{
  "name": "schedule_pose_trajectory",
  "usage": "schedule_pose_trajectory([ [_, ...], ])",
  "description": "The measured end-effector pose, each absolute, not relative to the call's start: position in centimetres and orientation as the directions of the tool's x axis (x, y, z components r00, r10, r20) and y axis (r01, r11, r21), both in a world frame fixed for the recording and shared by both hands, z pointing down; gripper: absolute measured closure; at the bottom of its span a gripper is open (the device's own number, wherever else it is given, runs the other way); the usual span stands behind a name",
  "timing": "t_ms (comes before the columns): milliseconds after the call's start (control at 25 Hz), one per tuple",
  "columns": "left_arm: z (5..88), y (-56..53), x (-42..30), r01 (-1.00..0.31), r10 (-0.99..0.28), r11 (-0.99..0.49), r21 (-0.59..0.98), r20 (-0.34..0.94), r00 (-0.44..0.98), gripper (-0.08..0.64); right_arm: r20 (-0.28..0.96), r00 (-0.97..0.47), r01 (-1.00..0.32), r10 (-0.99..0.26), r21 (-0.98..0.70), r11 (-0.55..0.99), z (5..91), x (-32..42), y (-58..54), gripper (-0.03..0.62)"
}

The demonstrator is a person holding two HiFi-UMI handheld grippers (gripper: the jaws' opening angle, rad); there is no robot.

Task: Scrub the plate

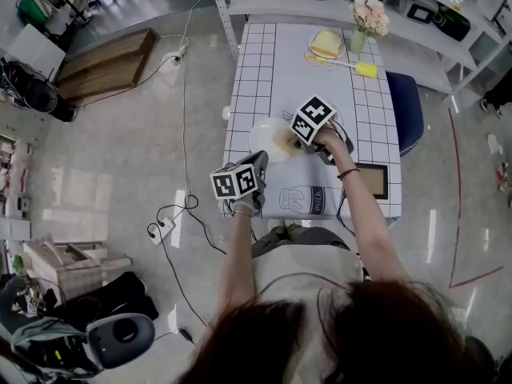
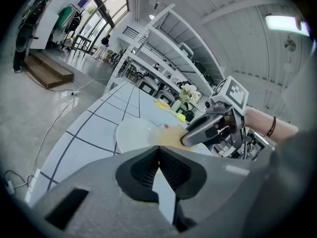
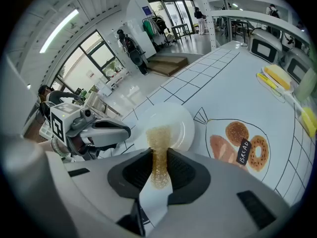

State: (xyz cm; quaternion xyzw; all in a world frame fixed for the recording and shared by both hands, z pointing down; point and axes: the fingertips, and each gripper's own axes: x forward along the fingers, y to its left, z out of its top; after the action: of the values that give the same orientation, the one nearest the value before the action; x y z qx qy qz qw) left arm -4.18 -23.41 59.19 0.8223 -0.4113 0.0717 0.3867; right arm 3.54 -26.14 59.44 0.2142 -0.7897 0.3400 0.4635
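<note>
A white plate (image 1: 262, 134) lies on the grid-patterned table (image 1: 256, 62) near its front left. My right gripper (image 1: 290, 141) is shut on a brownish-yellow scrub pad (image 3: 159, 142), which reaches out over the plate (image 3: 181, 123) and touches its face. In the left gripper view the pad (image 2: 168, 137) rests on the plate (image 2: 130, 133) under the right gripper (image 2: 184, 142). My left gripper (image 1: 261, 160) is shut with nothing visible between its pads (image 2: 158, 148). Its tips (image 3: 128, 131) sit at the plate's near rim; I cannot tell whether they touch it.
At the table's far end are a yellow brush (image 1: 364, 69), bread on a small plate (image 1: 326, 45) and a vase of flowers (image 1: 368, 18). A dark framed tablet (image 1: 372, 181) lies front right. A blue chair (image 1: 406, 110) stands right, cables (image 1: 180, 214) cross the floor left.
</note>
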Motion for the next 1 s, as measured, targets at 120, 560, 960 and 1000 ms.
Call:
schedule_pose_trajectory([
  [120,59.3,-23.2,-4.2,-0.733,-0.620,-0.361,0.576,0.439,0.650,0.549,0.880,-0.474,-0.646,-0.015,-0.337,0.685,59.5,3.3,-25.7,0.512],
  [560,59.5,-22.5,-4.9,-0.736,-0.627,-0.354,0.578,0.437,0.645,0.549,0.883,-0.469,-0.607,0.022,-0.340,0.718,59.8,1.6,-24.4,0.512],
  [960,59.5,-22.5,-5.9,-0.743,-0.643,-0.336,0.580,0.435,0.630,0.549,0.869,-0.491,-0.573,0.059,-0.374,0.729,60.0,-0.2,-23.9,0.512],
  [1000,59.5,-22.5,-6.0,-0.744,-0.645,-0.333,0.579,0.435,0.628,0.549,0.868,-0.492,-0.570,0.062,-0.376,0.731,60.0,-0.3,-23.9,0.512],
])
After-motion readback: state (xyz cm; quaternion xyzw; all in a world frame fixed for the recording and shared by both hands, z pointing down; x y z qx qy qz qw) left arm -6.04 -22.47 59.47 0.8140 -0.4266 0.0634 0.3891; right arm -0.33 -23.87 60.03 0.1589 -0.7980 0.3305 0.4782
